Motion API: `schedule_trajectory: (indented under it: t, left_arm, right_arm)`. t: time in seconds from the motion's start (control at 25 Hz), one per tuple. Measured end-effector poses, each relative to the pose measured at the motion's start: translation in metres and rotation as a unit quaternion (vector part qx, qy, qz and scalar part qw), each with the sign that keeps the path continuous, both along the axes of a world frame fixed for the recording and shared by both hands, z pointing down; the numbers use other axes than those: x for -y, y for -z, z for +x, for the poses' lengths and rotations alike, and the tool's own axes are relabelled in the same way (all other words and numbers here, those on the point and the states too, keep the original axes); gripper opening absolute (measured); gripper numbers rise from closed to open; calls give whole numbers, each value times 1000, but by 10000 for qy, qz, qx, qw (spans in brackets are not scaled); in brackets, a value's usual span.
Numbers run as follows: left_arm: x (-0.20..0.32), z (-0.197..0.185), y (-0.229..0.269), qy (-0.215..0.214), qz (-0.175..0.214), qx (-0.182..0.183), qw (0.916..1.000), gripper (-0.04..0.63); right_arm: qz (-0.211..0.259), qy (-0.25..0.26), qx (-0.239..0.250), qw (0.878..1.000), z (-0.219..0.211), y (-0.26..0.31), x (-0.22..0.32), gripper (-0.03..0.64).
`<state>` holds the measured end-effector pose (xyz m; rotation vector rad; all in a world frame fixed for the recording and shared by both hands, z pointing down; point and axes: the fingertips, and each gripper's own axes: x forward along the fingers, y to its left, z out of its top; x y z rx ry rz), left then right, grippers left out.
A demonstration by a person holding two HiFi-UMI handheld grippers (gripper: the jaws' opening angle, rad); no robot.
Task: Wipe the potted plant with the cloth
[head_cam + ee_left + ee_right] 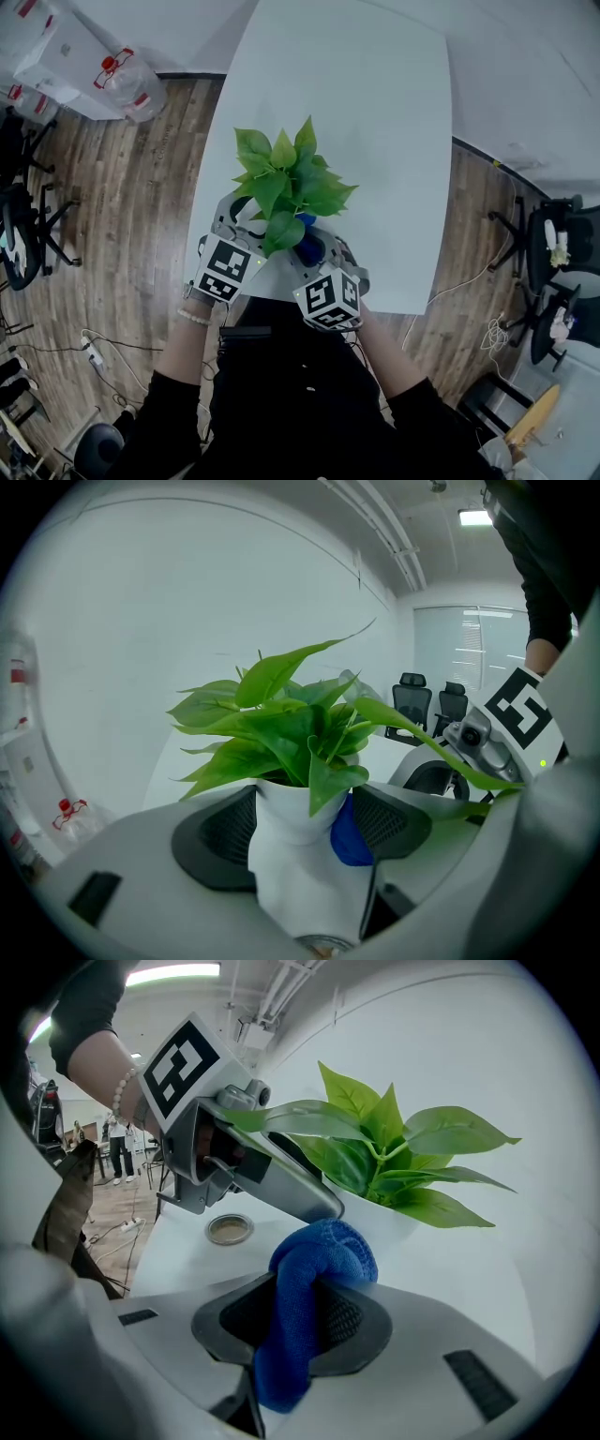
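Head view, centre: potted plant [286, 183] at the white table's [375, 112] lower edge. Left gripper [300, 832] clamps the pot [286, 883], steadying it; right gripper [300, 1321] pinches the blue cloth [314, 1269] beside the pot, apparently for wiping.

The leaves [289, 183] are bright green, the pot [291, 874] plain white, and the cloth [314, 1279] deep blue with a fine looped weave. The left tongs [302, 829] and right tongs [298, 1321] are pale grey with black ribbed pads [220, 832], each carrying a cube [225, 269] of black-and-white square markers. The desk [375, 112] is white, the floor [141, 216] brown wood-grain planks, the sleeves [169, 422] black.
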<state>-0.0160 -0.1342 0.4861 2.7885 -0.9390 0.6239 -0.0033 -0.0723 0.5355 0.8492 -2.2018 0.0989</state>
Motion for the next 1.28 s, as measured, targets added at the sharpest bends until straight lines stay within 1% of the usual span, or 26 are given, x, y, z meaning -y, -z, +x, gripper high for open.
schedule_trajectory:
  t: [0.16, 0.32, 0.44, 0.56, 0.68, 0.76, 0.84, 0.96, 1.04, 1.12, 1.28]
  left_arm:
    - [0, 0, -1, -17, 7, 18, 10000, 334]
    - [-1, 0, 0, -26, 10, 26, 10000, 333]
    - [-1, 0, -1, -29, 6, 27, 10000, 333]
    - [0, 0, -1, -45, -3, 30, 10000, 333]
    - [0, -1, -1, -67, -5, 46, 10000, 331]
    - [0, 0, -1, -76, -7, 54, 10000, 331]
    - [0, 0, -1, -75, -10, 59, 10000, 330]
    - [1, 0, -2, -68, -10, 81, 9999, 330]
    - [0, 0, -2, -56, -10, 94, 9999, 328]
    - [0, 0, -2, -42, -14, 97, 9999, 328]
    - [1, 1, -2, -19, -12, 106, 9999, 328]
  right_arm:
    - [-53, -154, -45, 9999, 19, -1, -1, 124]
    - [-56, -449, -122, 9989, 44, -1, 6, 124]
    - [-66, -640, -175, 9978, 62, 3, 17, 124]
    - [22, -746, -262, 9969, 79, 6, 36, 124]
    - [180, -665, -438, 9967, 89, 10, 63, 124]
    - [341, -493, -516, 9969, 90, 12, 83, 124]
    - [477, -253, -511, 9972, 85, 15, 101, 124]
    - [558, 54, -484, 9973, 72, 16, 117, 124]
    - [542, 187, -498, 9971, 64, 14, 117, 124]
    - [485, 215, -559, 9970, 61, 11, 111, 124]
    - [328, -7, -633, 9975, 62, 5, 92, 124]
